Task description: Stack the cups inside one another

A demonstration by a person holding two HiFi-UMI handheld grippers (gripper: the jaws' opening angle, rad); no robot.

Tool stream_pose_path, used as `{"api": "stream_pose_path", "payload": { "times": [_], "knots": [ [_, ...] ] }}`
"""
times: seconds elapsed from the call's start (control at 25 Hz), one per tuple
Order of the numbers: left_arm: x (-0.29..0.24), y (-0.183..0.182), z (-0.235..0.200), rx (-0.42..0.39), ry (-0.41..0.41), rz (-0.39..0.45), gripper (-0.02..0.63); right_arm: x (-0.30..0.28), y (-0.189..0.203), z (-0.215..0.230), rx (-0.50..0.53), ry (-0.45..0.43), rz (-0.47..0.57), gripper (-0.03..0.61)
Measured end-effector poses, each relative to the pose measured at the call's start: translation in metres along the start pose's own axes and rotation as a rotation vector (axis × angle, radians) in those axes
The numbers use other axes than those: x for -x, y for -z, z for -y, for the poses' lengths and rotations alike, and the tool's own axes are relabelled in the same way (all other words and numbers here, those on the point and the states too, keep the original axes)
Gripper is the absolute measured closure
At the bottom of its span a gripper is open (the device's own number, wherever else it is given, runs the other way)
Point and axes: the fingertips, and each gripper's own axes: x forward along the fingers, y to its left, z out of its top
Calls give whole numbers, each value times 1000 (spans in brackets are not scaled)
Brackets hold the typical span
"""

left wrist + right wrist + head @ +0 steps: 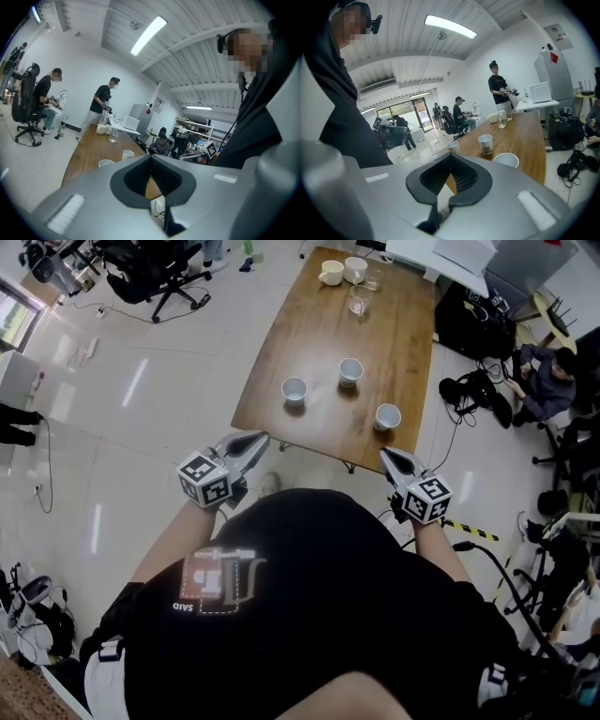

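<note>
Head view: left cup (294, 389), middle cup (351, 371), right cup (388, 415) apart at near end of table (398, 324). Just off table edge: left gripper (257, 438), right gripper (387, 455), jaws pressed together, empty.

A glossy pale tiled floor (141, 362) is reflecting streaks of light around the long brown wooden tabletop (309, 334). A black swivel office chair (155, 277) is standing off its far left end. Overhead, a long fluorescent tube (148, 35) is glowing against the white ribbed ceiling (206, 61), and daylight is entering through tall glazed windows (403, 113).
</note>
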Motion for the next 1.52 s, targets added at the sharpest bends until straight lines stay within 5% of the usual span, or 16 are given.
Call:
{"api": "stream_pose_path", "payload": {
  "times": [0.4, 0.56, 0.8, 0.96, 1.24, 1.52],
  "knots": [
    [-44, -36, -88, -37, 220, -73, 612, -54, -32, 0, -27, 194, 7, 546],
    [-58, -32, -105, -38, 241, -84, 612, -67, -29, 3, -33, 185, 3, 535],
    [-71, -29, -97, 31, 159, -40, 612, -72, -23, 17, -14, 88, -60, 520],
    [-59, -26, -97, 39, 82, -16, 611, -106, -32, 7, 91, -40, -128, 463],
    [8, -25, -129, 67, -82, 34, 612, -222, -43, -16, 290, -197, -324, 269],
    [66, -12, -159, 103, -192, 39, 611, -310, 20, -4, 475, -163, -616, 84]
  ]
}}
